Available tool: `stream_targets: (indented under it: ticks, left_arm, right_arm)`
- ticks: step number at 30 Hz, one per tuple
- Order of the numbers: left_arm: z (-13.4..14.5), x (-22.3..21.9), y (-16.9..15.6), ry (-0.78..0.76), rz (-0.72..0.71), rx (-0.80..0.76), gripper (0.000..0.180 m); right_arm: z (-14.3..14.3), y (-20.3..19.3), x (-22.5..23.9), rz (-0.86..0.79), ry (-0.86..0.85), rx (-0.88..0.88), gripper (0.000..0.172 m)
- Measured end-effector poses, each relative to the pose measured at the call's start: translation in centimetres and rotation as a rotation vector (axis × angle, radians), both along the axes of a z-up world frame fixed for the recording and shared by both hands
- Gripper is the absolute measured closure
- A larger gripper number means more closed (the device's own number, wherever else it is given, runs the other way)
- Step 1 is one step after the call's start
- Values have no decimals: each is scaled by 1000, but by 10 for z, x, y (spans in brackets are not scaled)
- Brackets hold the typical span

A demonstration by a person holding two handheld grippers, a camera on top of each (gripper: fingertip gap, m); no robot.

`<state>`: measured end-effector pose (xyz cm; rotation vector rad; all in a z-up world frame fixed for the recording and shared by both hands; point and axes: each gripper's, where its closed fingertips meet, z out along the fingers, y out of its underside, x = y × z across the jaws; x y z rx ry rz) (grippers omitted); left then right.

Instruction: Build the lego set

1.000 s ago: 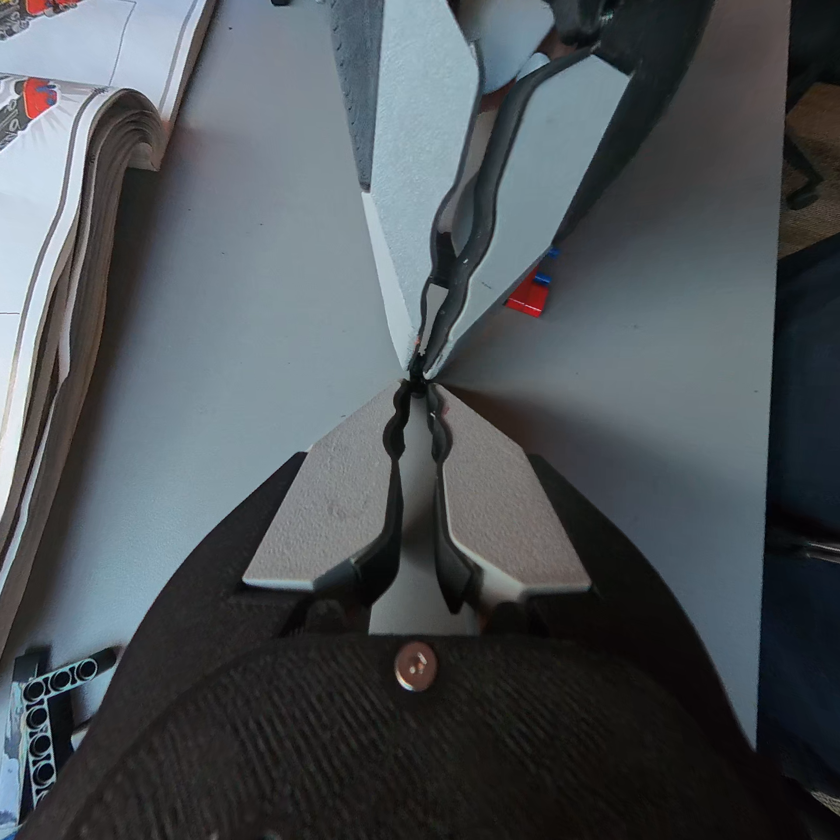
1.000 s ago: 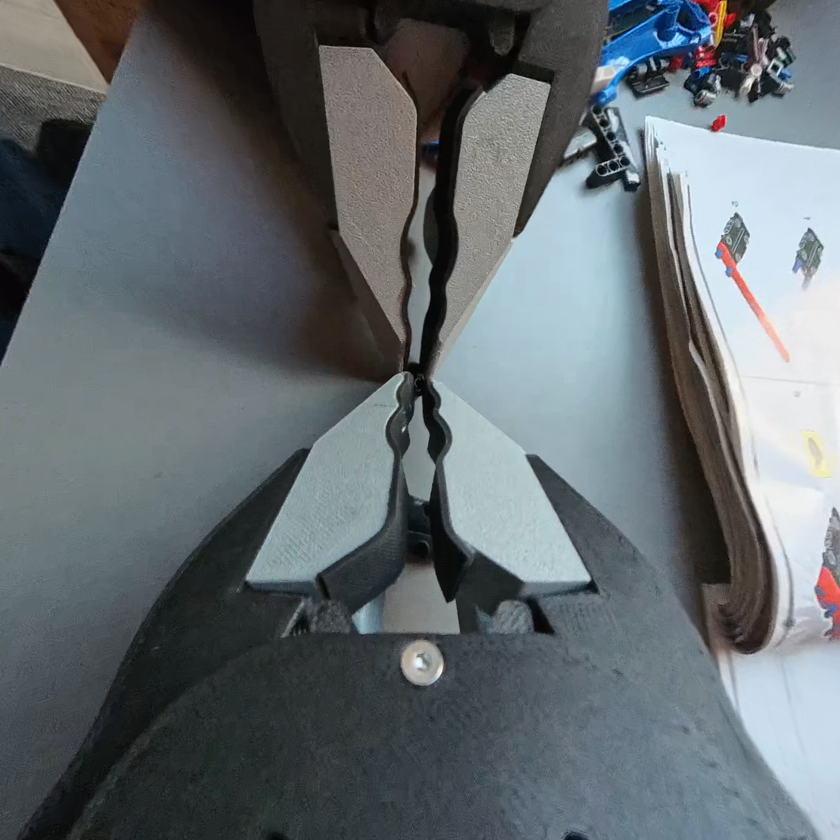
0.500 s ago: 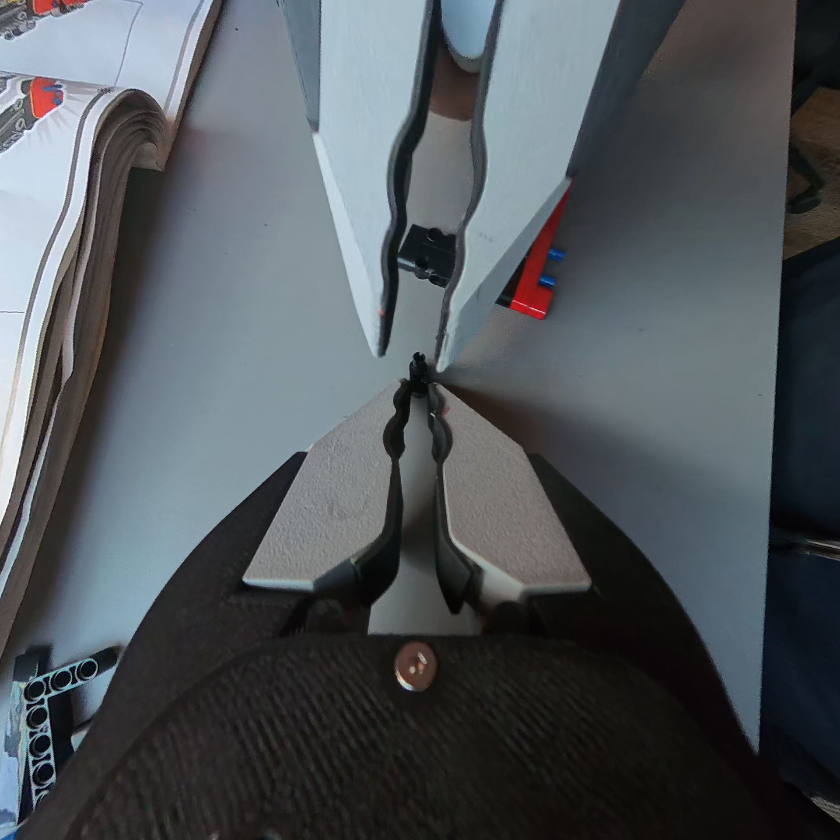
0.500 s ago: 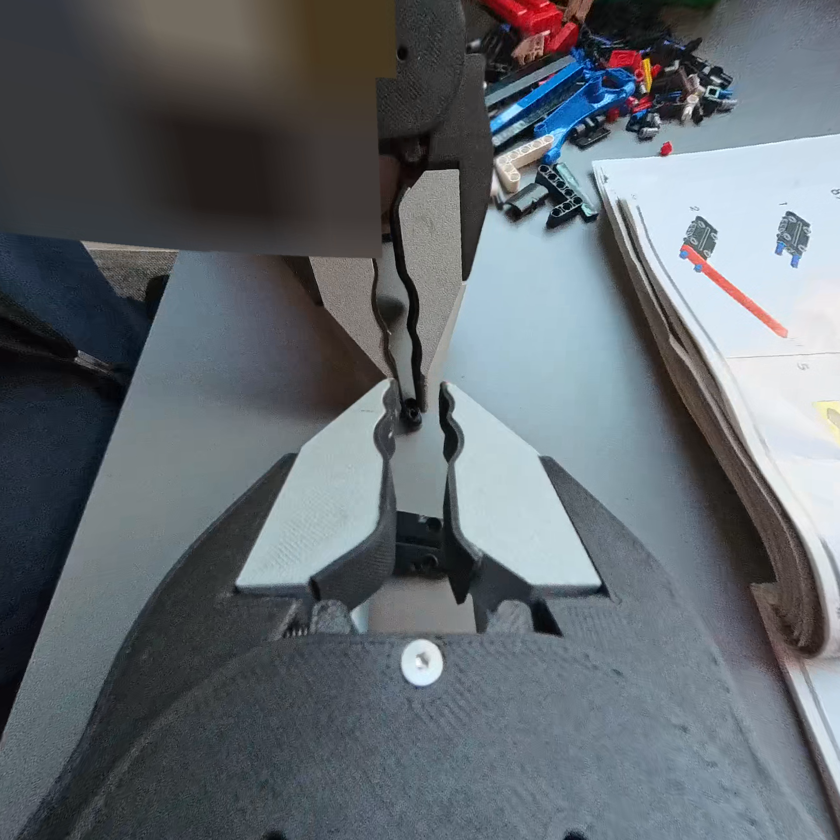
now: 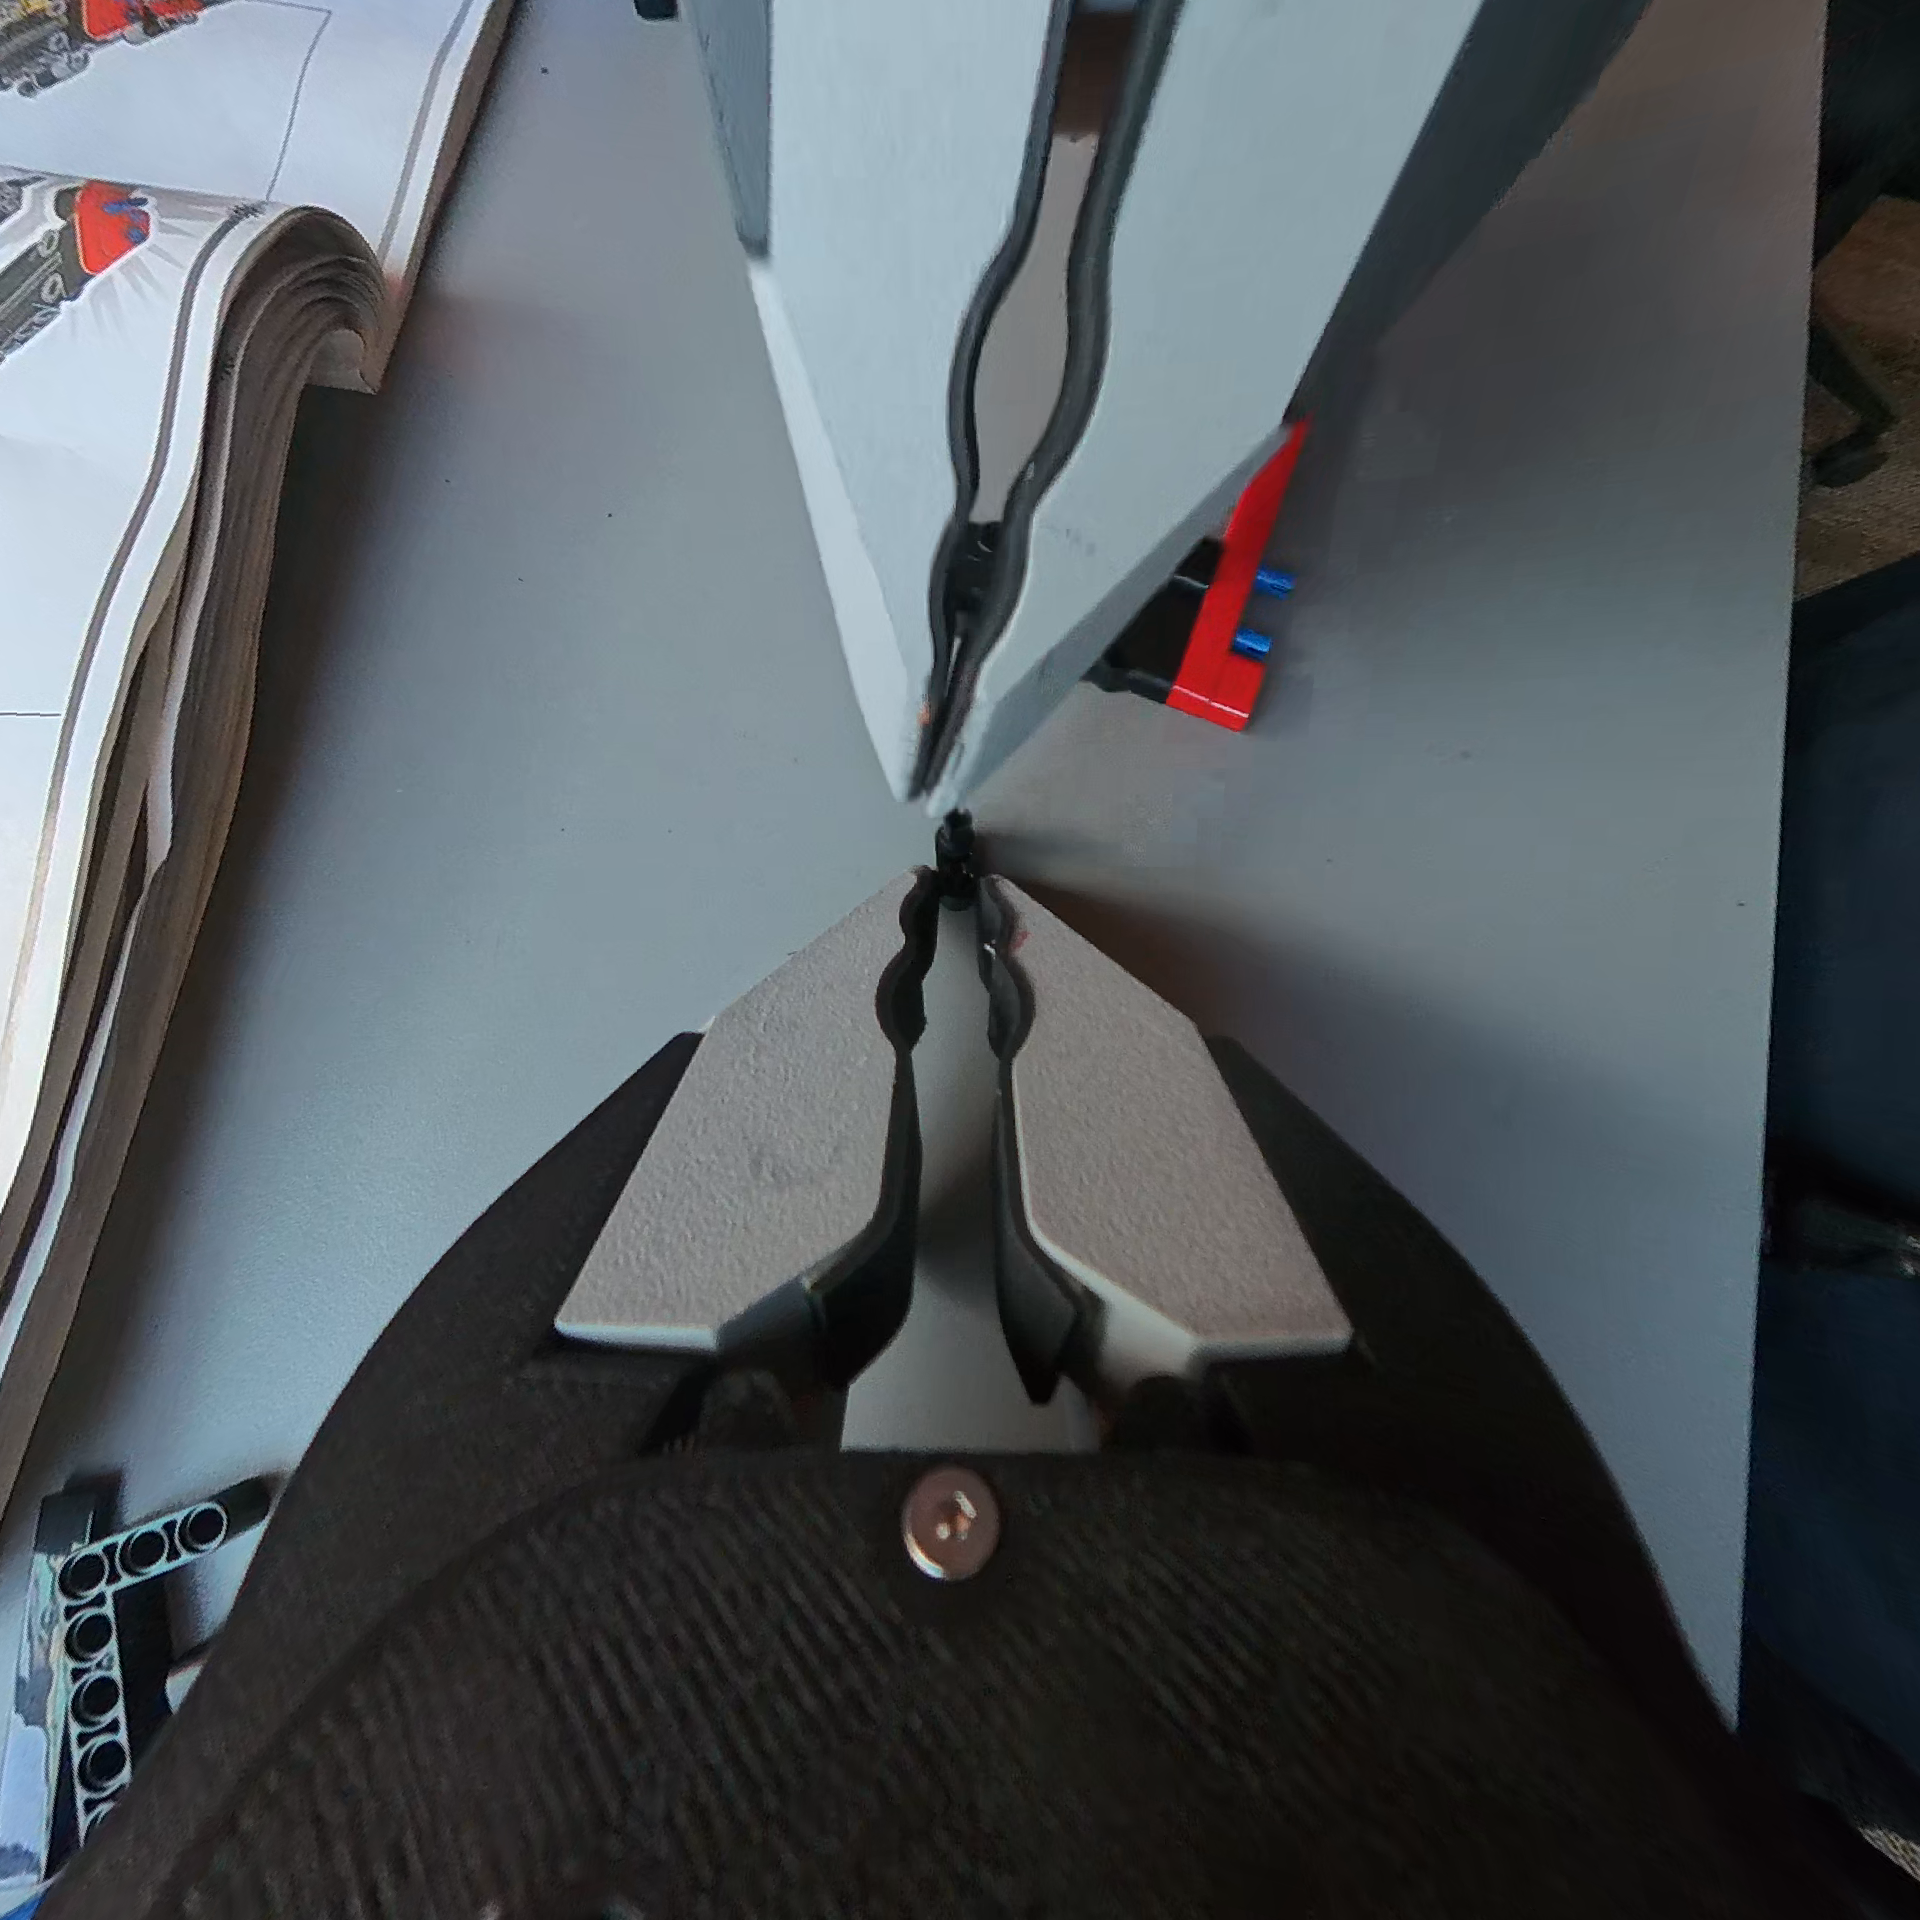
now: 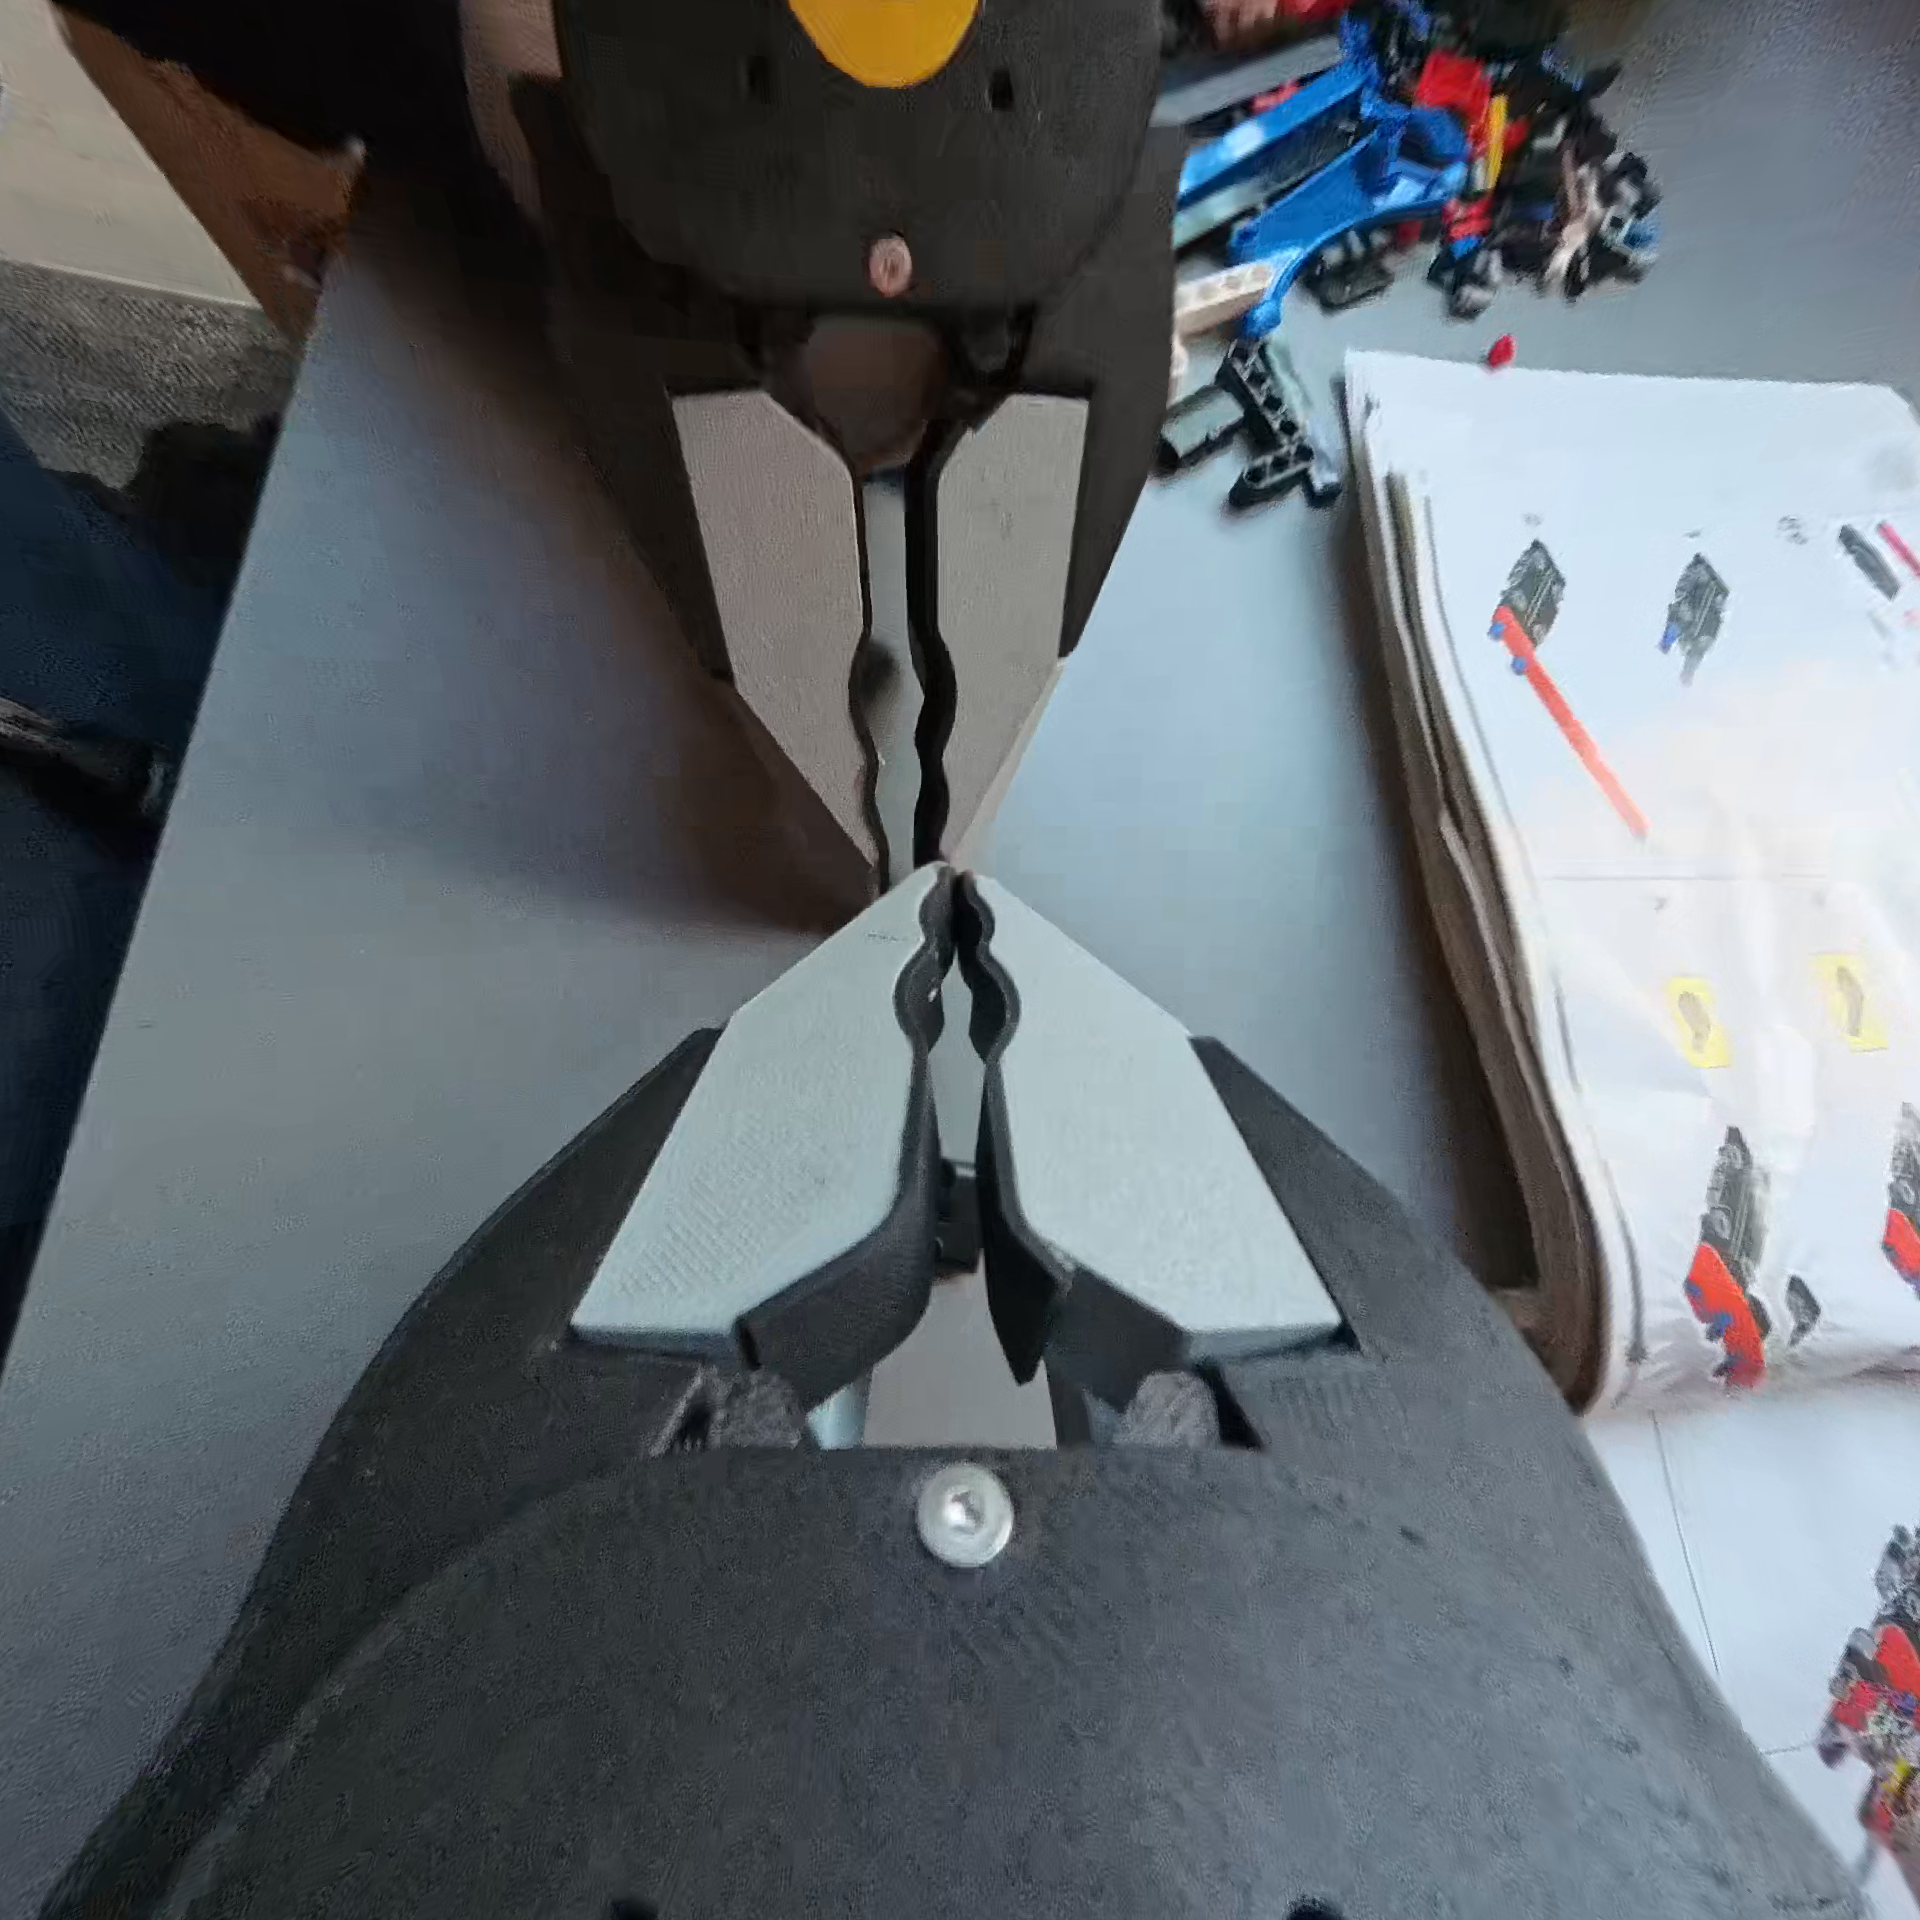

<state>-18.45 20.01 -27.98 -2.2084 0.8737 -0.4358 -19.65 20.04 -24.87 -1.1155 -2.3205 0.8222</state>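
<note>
Left tool [image 5: 954, 883] clenched on a small black pin [image 5: 954, 847]: the pin sits at the very fingertips, both pads pressing its lower end, its free end sticking out forward toward the right tool [image 5: 930, 774]. Right tool faces the left tip to tip, its points just beyond the pin's free end; contact between them cannot be told, as the tips are blurred. Right tool's fingers are drawn together at the tips, with the wavy black pads meeting there and a narrow slot open farther back; in the left wrist view something small and dark lies between its pads back from the tips, identity unclear. Fingers of both tools: flat, pale grey, grainy-textured wedges tapering to a point, edged with black wavy rubbery pads, set in coarse matte black housings, each with a shiny screw. Bench [image 5: 520, 675] smooth, matte grey. Behind the right tool, on the bench, a red brick piece [image 5: 1236, 613] with two blue pins, partly hidden. Thick open instruction booklet [image 6: 1662, 831], curled paper pages, lies to the side. Black perforated beams [image 5: 104, 1600] near the left tool's housing. Loose pile of blue, red and black plastic parts [image 6: 1403, 187] at the far end of the bench.
</note>
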Motion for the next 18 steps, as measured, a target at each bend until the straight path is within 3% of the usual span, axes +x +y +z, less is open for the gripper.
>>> stream_targets:
  ticks: [2,5,9,12,18]
  left_arm:
    - [0,0,0,0,0,0,175]
    - [0,0,0,0,0,0,175]
    - [0,0,0,4,-1,3,175]
    - [0,3,-2,-3,-15,-2,175]
    - [0,2,-1,6,-10,5,175]
  right_arm:
    - [2,0,0,-3,-19,-19,172]
    - [-19,-3,5,13,-59,28,172]
    - [-5,-2,-1,-10,-30,-13,172]
    - [-23,-3,4,2,-60,40,172]
    - [14,14,-7,-120,44,-96,172]
